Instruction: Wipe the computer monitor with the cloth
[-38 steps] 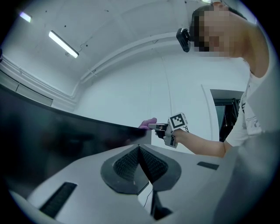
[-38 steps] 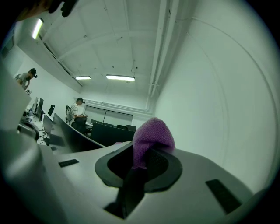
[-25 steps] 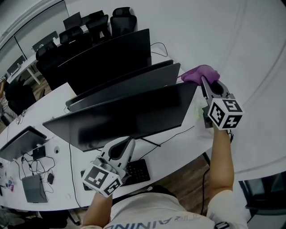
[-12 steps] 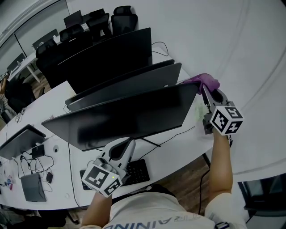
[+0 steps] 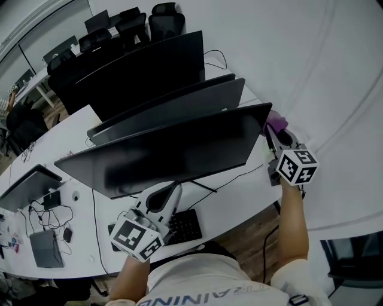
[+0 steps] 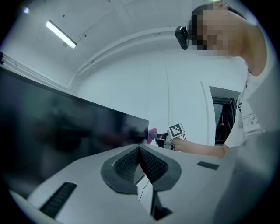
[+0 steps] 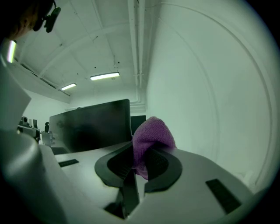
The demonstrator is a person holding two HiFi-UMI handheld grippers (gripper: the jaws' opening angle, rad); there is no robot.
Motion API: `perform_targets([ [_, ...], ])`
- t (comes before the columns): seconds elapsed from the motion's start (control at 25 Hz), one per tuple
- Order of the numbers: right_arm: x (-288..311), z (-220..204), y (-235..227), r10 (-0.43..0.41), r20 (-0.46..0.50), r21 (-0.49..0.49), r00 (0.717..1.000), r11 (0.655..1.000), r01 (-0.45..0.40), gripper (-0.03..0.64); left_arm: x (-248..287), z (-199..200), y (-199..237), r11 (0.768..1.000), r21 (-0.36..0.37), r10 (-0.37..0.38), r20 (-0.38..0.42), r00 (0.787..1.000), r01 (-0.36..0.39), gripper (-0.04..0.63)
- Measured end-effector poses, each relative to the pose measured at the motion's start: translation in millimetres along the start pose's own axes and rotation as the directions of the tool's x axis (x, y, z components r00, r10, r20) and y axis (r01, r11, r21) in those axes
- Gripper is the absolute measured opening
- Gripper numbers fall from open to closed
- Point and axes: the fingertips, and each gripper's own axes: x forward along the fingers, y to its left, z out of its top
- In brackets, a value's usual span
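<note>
A wide dark computer monitor [image 5: 173, 155] stands nearest me on the white desk [image 5: 239, 200]; it also fills the left of the left gripper view as the monitor [image 6: 57, 131] and shows in the right gripper view as the monitor [image 7: 89, 124]. My right gripper [image 5: 270, 130] is shut on a purple cloth [image 5: 275, 122], held at the monitor's upper right corner. The cloth [image 7: 149, 138] bulges out from between the shut jaws. My left gripper [image 5: 160, 192] is shut and empty, low in front of the screen's lower middle.
Two more monitors [image 5: 149, 72] stand behind the first. A black keyboard [image 5: 182, 227] lies under my left gripper. A cable [image 5: 239, 176] runs across the desk. A laptop [image 5: 27, 188] and small devices [image 5: 45, 248] sit at far left. Office chairs [image 5: 164, 18] stand at the back.
My right gripper has drawn the purple cloth down and nearer, from behind the rear monitors to the front monitor's upper right corner. The left gripper has stayed put.
</note>
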Motion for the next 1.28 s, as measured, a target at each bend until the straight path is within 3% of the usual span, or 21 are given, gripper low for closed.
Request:
perform_targets([
  [0.48,8,-101,-13,0.004,-0.101,0.099,0.995,0.995,0.006,0.064,4,-6,-1,1.0,-0.007,-0.003,-0.013,1.0,0.003,0.008],
  [0.76,7,-124,-20,0.009,-0.085,0.164,0.996,0.986,0.005,0.064,9,-9,-7,1.0,-0.005,-0.022,-0.026,0.999,0.022,0.008],
  [1.0,5,-130,-23,-0.002,-0.077,0.155,0.997,0.988,0.014,0.064,10,-13,-10,0.999,-0.006,-0.032,-0.039,0.999,0.031,0.008],
  [1.28,6,-157,-20,-0.021,-0.169,0.089,0.985,0.995,0.036,0.064,11,-16,-11,0.999,-0.013,-0.031,-0.046,0.998,0.031,0.008],
])
